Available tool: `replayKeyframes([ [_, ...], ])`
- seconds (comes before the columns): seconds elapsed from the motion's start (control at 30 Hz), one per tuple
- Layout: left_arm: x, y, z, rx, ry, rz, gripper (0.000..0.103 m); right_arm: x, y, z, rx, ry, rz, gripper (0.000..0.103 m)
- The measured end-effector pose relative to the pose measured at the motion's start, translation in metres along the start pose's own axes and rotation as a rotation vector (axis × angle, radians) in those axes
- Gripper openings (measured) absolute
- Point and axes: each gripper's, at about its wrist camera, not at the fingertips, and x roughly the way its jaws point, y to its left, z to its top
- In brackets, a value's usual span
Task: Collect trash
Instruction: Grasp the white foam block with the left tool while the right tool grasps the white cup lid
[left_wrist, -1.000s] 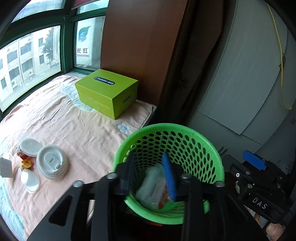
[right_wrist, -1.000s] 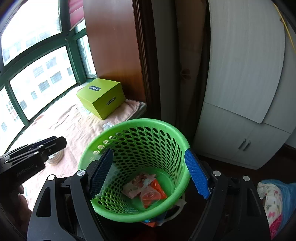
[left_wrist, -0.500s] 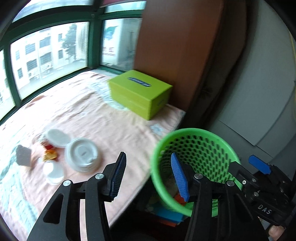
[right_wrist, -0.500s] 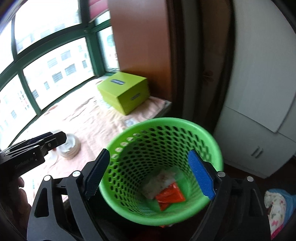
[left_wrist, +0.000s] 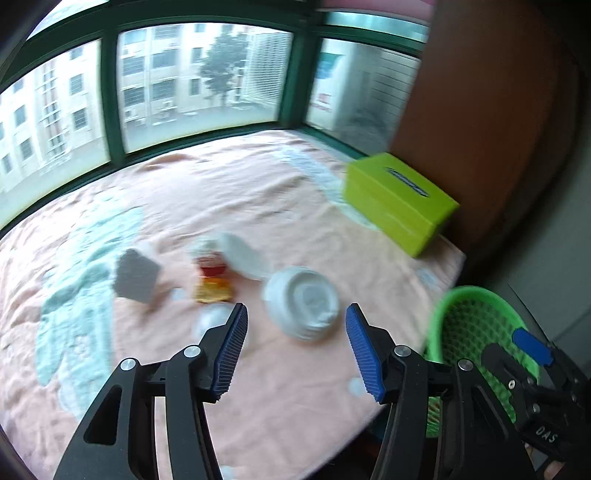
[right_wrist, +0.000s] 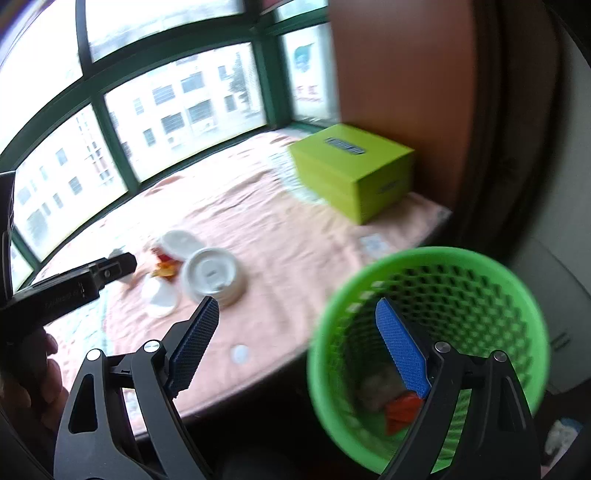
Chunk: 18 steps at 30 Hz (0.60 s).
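Note:
A green mesh basket (right_wrist: 436, 266) stands by the bed's edge, with wrappers (right_wrist: 400, 404) lying in it; it shows at the right in the left wrist view (left_wrist: 476, 295). On the pink bedspread (left_wrist: 258, 199) lie a white lidded cup (left_wrist: 301, 306), small white lids (right_wrist: 160, 295), a red and yellow wrapper (left_wrist: 212, 282) and a grey card (left_wrist: 136, 275). My left gripper (left_wrist: 295, 345) is open and empty above the bedspread, just short of the cup. My right gripper (right_wrist: 299, 347) is open and empty, its right finger over the basket.
A lime green box (left_wrist: 399, 197) sits at the bed's far right, against a brown cabinet (right_wrist: 399, 74). Green-framed windows (left_wrist: 110, 92) run along the far side. White cupboard doors (right_wrist: 554, 280) stand behind the basket.
My left gripper dropped a pale wrapper into the basket, opened, and swung left over the bed toward the cup and lids. My right gripper has turned left too.

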Motion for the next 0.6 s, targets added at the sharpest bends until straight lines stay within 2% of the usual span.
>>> replayKeyframes([
  [0.3,0.006,0.072,0.009,-0.109,-0.002,0.120,0.059,0.059,0.050,0.009,-0.061,0.086,0.124,0.087],
  [0.6,0.017,0.121,0.010,-0.177,0.013,0.195,0.064,0.105,0.078,0.012,-0.114,0.131,0.158,0.091],
])
